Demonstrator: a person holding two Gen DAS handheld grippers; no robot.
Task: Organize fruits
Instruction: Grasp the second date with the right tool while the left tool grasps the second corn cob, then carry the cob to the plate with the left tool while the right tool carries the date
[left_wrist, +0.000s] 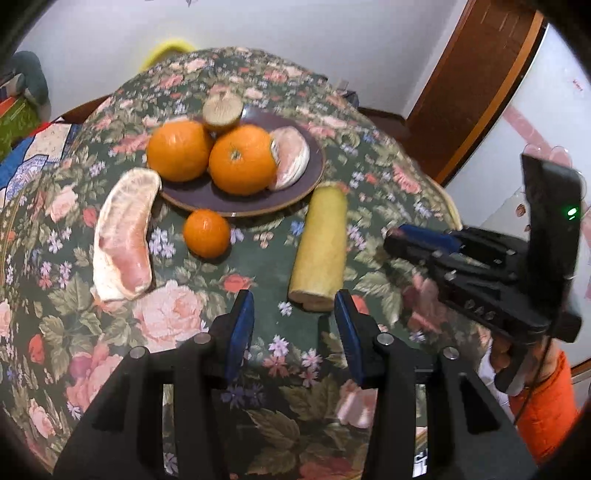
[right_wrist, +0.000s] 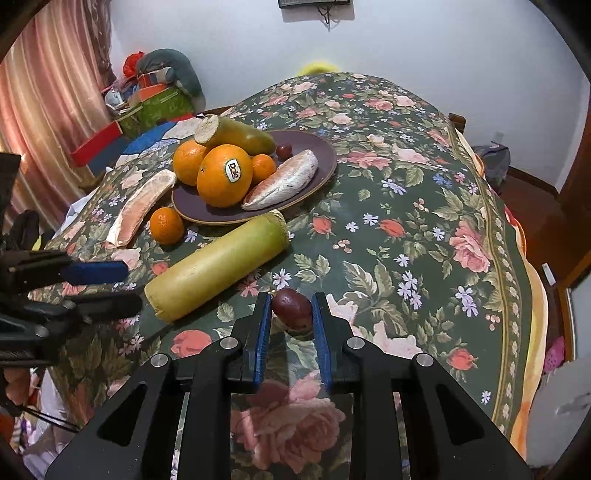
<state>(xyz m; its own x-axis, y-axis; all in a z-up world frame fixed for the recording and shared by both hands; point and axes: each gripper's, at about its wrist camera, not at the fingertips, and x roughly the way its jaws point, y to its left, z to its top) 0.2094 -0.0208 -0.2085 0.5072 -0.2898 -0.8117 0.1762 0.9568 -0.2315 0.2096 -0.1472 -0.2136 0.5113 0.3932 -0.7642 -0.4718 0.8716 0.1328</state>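
A: Right gripper (right_wrist: 290, 312) is clamped on a small red date (right_wrist: 291, 309), dark, glossy, a bit wrinkled, both blue pads pressing its sides just above the floral cloth (right_wrist: 406, 206).

B: And the left gripper (left_wrist: 293, 306)?

A: Jaws parted with nothing between them, hovering over the cloth. Its right finger sits just beside the cut end of the cane piece (left_wrist: 321, 247), a smooth cylinder, pale yellow going green at the far end, lying flat on the cloth in front of the plate.

B: What's on that plate (right_wrist: 325, 155)?

A: It's round, dark purple, with a paler rim. Two big oranges on it, pebbled skin; the front orange (right_wrist: 224, 175) wears a Dole sticker, the second orange (right_wrist: 189, 162) leans against it. Behind them a small tangerine (right_wrist: 263, 168), a second cane (right_wrist: 236, 134) with a fibrous cut face, and another red date (right_wrist: 284, 149) near the back rim. A peeled pomelo wedge (right_wrist: 284, 179), pinkish flesh under white pith, lies along the right side.

B: Anything still off the plate?

A: A loose tangerine (left_wrist: 207, 233) just in front of the rim, and a long curved pomelo slice (left_wrist: 123, 236) left of it, pith-edged, flesh up, its far tip touching or just beside the plate's edge.
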